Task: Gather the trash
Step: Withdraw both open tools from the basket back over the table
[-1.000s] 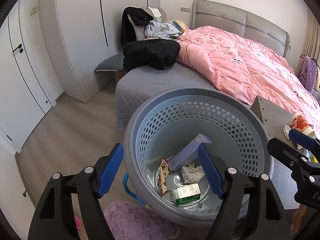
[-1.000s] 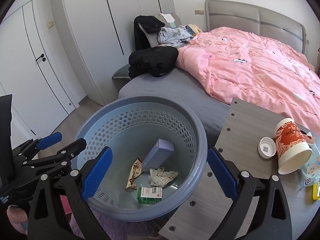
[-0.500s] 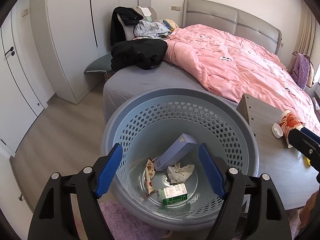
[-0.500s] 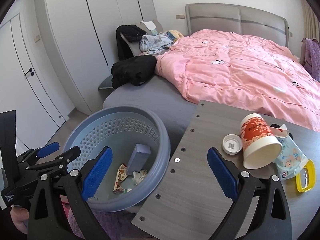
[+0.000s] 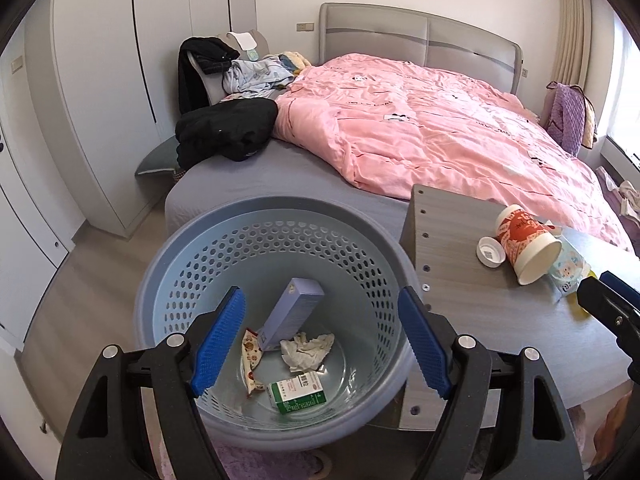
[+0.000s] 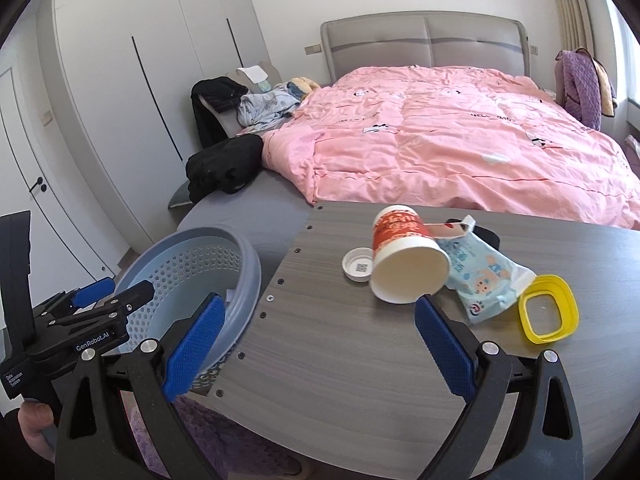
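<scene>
A blue perforated basket stands on the floor beside a grey table. It holds a lilac box, a crumpled tissue, a snack wrapper and a green-white carton. On the table lie a tipped red paper cup, a white lid, a blue wet-wipes pack and a yellow frame lid. My left gripper is open above the basket. My right gripper is open over the table, just short of the cup.
A bed with a pink duvet and dark clothes lies behind the table and basket. White wardrobes line the left wall. A purple rug lies under the table edge.
Both grippers have swung to the right, from over the basket toward the table. The cup and the other table items now stand in front of the right gripper. Both stay open.
</scene>
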Tool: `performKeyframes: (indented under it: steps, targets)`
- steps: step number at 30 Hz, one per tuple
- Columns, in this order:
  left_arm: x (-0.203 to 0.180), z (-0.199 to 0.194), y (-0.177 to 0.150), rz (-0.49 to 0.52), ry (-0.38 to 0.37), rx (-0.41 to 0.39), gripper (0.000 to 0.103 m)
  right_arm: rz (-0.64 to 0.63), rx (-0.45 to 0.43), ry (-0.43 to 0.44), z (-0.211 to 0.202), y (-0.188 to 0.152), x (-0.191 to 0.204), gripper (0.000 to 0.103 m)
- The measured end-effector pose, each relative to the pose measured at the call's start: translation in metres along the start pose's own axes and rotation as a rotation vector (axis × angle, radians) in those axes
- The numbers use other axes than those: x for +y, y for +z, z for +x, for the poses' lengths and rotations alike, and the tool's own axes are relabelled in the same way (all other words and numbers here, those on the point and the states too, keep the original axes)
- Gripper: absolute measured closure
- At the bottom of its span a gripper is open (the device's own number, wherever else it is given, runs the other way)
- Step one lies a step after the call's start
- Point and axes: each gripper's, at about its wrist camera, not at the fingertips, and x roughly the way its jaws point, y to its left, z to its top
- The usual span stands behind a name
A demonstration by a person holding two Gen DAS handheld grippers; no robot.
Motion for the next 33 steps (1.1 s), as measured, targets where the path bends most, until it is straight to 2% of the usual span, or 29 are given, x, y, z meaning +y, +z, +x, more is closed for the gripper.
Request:
performKeyframes:
  steps: [10,17,27,33]
  targets:
    - [-0.068,0.001,-0.009,0.086,-0.045,0.026,0.028,0.090,0.013,-0.093,-0.019,-0.022,-0.080,0.009]
    - [-0.110,0.007,-0.012,0.137,-0.080,0.046,0.028,0.121,0.041,-0.150,-0.017,-0.031,-0.129,0.009]
    - [-0.152,0.015,-0.011,0.182,-0.100,0.063,0.028,0.113,0.090,-0.179,-0.001,-0.029,-0.167,0.009]
    - [-0.161,0.020,-0.011,0.202,-0.098,0.071,0.028,0.105,0.129,-0.195,0.019,-0.026,-0.180,0.009]
